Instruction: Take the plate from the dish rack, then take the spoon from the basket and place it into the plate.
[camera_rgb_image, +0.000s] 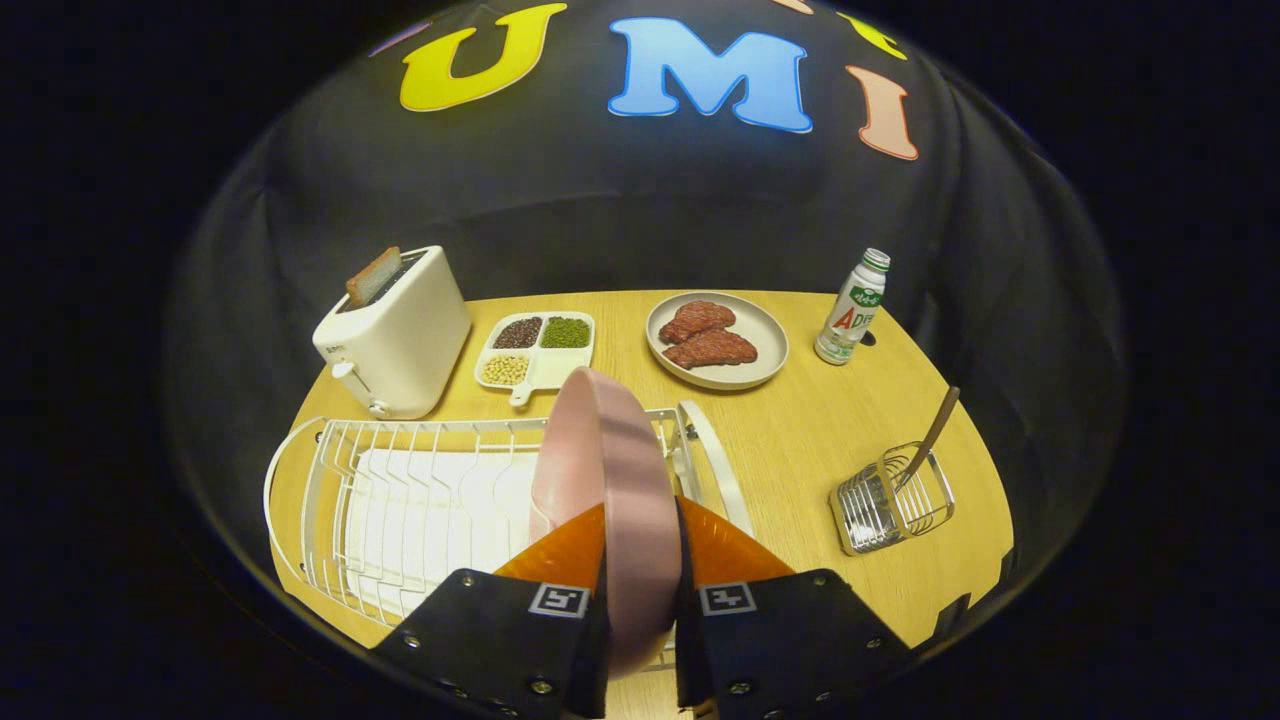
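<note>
- Wooden table (820, 440) in front of the dark cloth wall.
- Gripper (640, 545) clamps the pink plate (610, 490) edge-on, both fingers pressing, above the white dish rack (400, 500).
- Wire basket (893, 500) holds the spoon (930, 435), handle up.
- Toaster (395, 335) carries a slice; beige dish (718, 340) carries meat.

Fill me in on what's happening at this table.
A person's handheld gripper is shut on a pink plate, holding it on edge over the white dish rack. The spoon sits in the wire basket beyond the fingers, not yet picked up.
</note>
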